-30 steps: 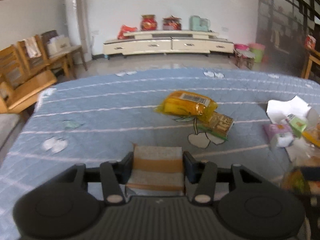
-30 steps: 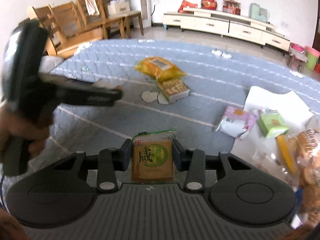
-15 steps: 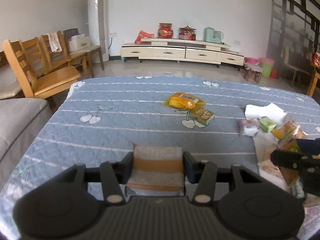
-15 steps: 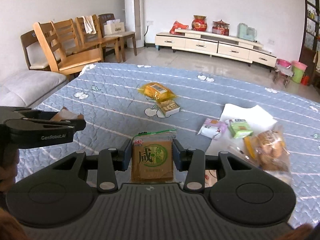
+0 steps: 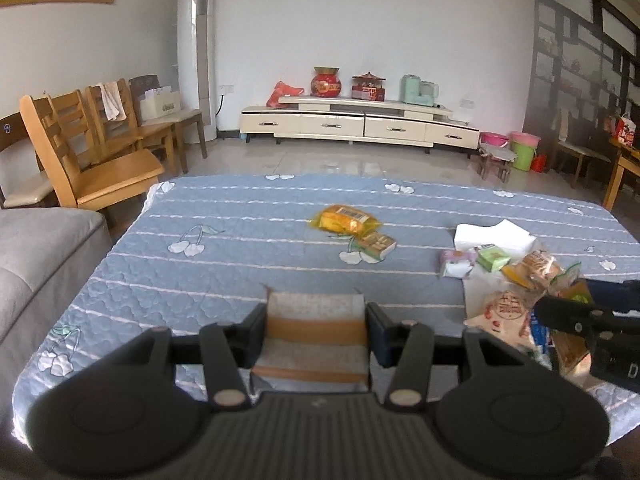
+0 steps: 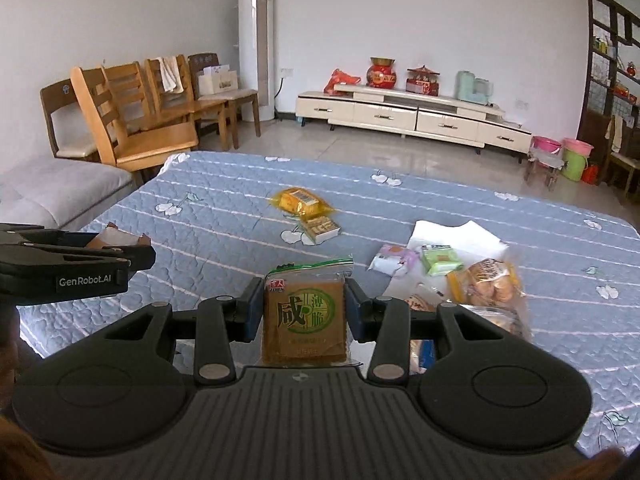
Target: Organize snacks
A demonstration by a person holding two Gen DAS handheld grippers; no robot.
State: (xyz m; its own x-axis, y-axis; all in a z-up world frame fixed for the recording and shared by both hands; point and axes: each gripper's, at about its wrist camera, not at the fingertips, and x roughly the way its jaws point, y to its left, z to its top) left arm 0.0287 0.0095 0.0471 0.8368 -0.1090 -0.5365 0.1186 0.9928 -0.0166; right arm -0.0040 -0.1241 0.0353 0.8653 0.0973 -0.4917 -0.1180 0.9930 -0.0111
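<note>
My left gripper (image 5: 316, 320) is shut on a pale packet with brown bands (image 5: 316, 344), held above the near edge of the blue quilted table cover (image 5: 224, 240). My right gripper (image 6: 305, 300) is shut on a brown cracker packet with a green round label (image 6: 306, 320). Each gripper shows from the side in the other's view, the left gripper (image 6: 136, 254) at the left and the right gripper (image 5: 560, 312) at the right. A yellow snack bag (image 5: 344, 222) and a small biscuit box (image 5: 378, 245) lie mid-table.
A heap of snacks lies on white paper (image 6: 456, 236) at the right: a purple-white packet (image 6: 390, 260), a green packet (image 6: 440, 260) and a bag of round biscuits (image 6: 490, 284). Wooden chairs (image 5: 100, 160) and a grey sofa (image 5: 36, 248) stand left of the table.
Both grippers have drawn back and risen from the table, each keeping its packet. The snacks on the cover now look smaller and farther, and more of the room shows.
</note>
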